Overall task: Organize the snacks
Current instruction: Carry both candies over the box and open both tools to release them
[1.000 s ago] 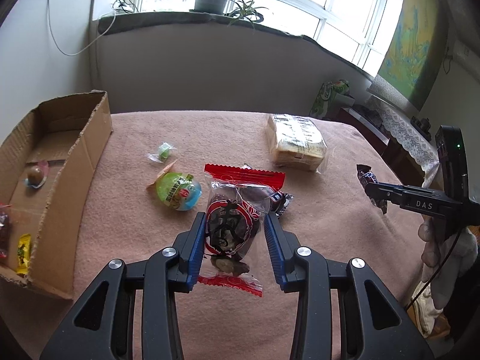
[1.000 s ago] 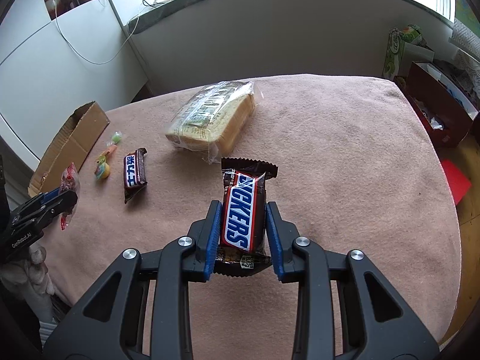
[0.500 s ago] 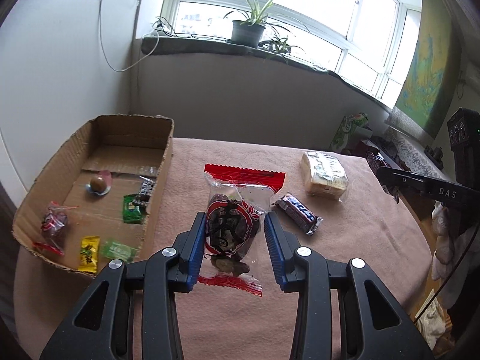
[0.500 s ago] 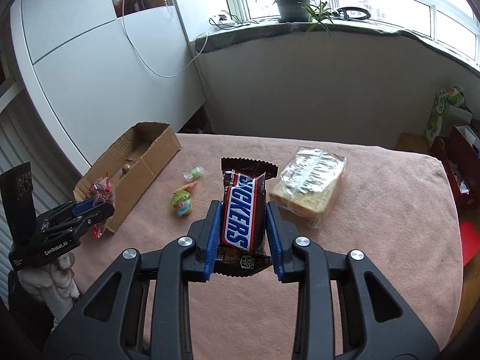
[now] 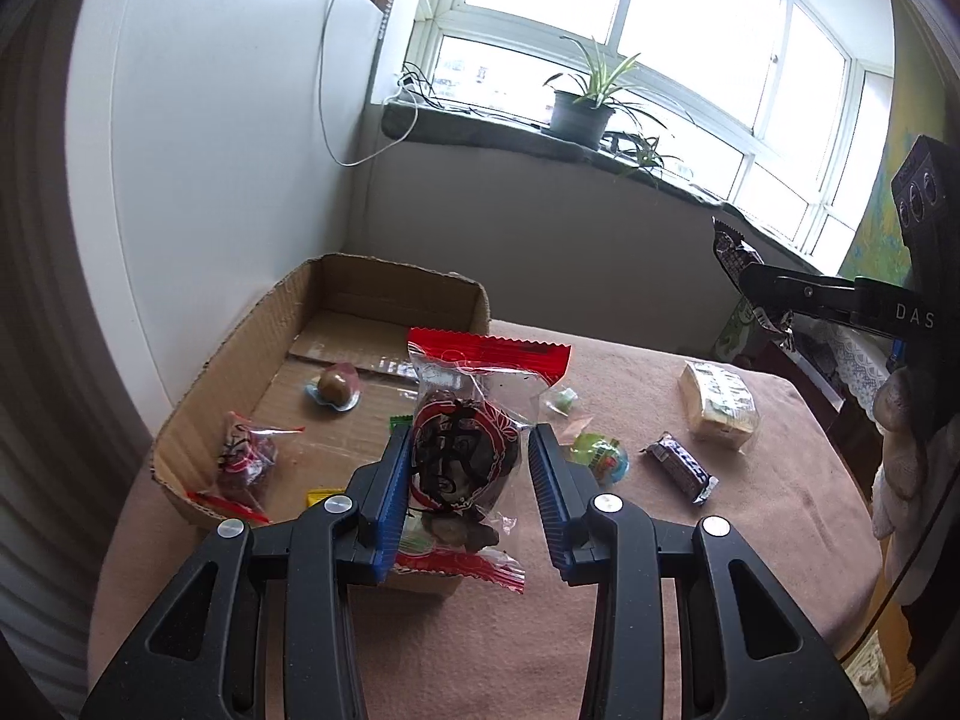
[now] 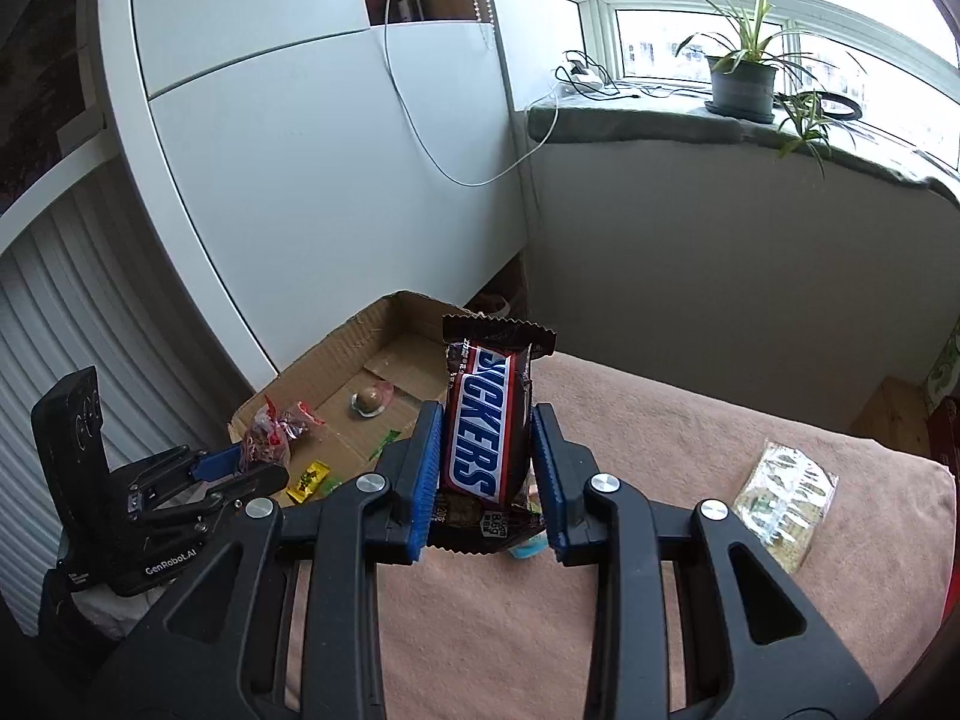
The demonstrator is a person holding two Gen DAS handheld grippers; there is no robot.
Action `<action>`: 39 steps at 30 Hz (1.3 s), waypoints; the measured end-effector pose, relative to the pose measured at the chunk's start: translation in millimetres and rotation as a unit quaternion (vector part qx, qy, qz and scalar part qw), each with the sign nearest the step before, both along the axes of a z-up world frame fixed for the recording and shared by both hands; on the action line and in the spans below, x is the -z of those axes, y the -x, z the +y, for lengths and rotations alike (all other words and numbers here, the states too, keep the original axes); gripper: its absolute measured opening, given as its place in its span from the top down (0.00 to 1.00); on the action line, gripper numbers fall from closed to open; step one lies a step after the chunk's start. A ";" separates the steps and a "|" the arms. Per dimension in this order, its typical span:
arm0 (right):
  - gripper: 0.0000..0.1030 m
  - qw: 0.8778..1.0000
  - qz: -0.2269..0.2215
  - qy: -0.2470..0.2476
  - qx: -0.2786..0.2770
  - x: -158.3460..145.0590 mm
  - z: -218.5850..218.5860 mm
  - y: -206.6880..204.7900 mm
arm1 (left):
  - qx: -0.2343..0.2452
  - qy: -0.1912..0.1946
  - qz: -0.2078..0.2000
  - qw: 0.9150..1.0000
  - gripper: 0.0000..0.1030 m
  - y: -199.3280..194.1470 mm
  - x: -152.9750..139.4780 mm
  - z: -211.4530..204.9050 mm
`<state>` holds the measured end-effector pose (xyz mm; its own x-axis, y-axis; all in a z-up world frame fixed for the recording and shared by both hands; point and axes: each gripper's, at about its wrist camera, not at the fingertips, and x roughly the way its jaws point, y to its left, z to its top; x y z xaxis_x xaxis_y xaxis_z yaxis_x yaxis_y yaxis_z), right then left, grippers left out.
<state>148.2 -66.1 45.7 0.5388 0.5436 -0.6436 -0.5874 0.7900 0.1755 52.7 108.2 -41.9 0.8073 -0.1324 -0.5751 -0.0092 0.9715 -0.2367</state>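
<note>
While both grippers hang above the pink-covered table [image 5: 750, 570], each is already loaded. The left gripper [image 5: 471, 480] is closed on a clear red-trimmed snack packet [image 5: 462, 456], pinched across its width so that the packet's long axis runs forward along the fingers. The right gripper [image 6: 486, 474] is likewise clamped on a Snickers bar [image 6: 486, 420], gripped by its long sides with the lettering running away from the camera.

What the coming move seems to turn on is the cardboard box [image 5: 252, 354]. From the left gripper it lies ahead and slightly to the left, with the near wall just under the fingertips, so the packet is nearly over the opening. From the right gripper the box [image 6: 312, 378] lies ahead and well to the left, beyond the left gripper [image 6: 240, 474], which hangs at its near corner. The left hand is therefore the nearer one and, I judge, the one to release first; the right would have to swing leftward across the table.

Inside the box lie a matching red-trimmed packet [image 5: 243, 456], a round brown sweet [image 5: 333, 387] and a yellow candy [image 6: 309, 474]. To the right of the left gripper, on the cloth, sit a green jelly cup [image 5: 600, 456], a dark chocolate bar [image 5: 681, 468] and a wrapped bread loaf [image 5: 717, 405].
</note>
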 end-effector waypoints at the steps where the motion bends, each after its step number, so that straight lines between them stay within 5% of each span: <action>1: 0.70 1.000 -0.003 0.002 -0.005 -0.4 6.9 -2.3 | -0.004 0.001 0.000 1.000 0.64 0.1 0.9 3.7; 20: 0.70 0.996 0.046 0.035 -0.065 48.0 132.3 -73.9 | -0.027 0.008 0.020 0.999 0.64 -15.5 20.6 35.1; 34: 0.70 0.993 0.082 0.050 -0.066 86.1 175.6 -97.2 | -0.027 0.004 0.029 0.999 0.64 -23.2 25.8 40.8; 36: 0.65 0.993 0.084 0.053 -0.065 87.9 174.2 -99.3 | -0.030 0.001 0.031 0.999 0.62 -23.6 26.2 40.6; 38: 0.39 0.993 0.081 0.052 -0.064 86.1 172.2 -98.4 | -0.035 0.002 0.034 0.999 0.56 -23.8 26.3 40.9; 39: 0.34 0.994 0.074 0.049 -0.061 83.5 169.8 -96.9 | -0.036 0.003 0.033 0.999 0.56 -23.5 26.1 41.4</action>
<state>245.0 103.7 -37.8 0.3673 0.5299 -0.7644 -0.6538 0.7317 0.1930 76.1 149.6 -68.0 0.7757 -0.0794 -0.6260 -0.0943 0.9663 -0.2394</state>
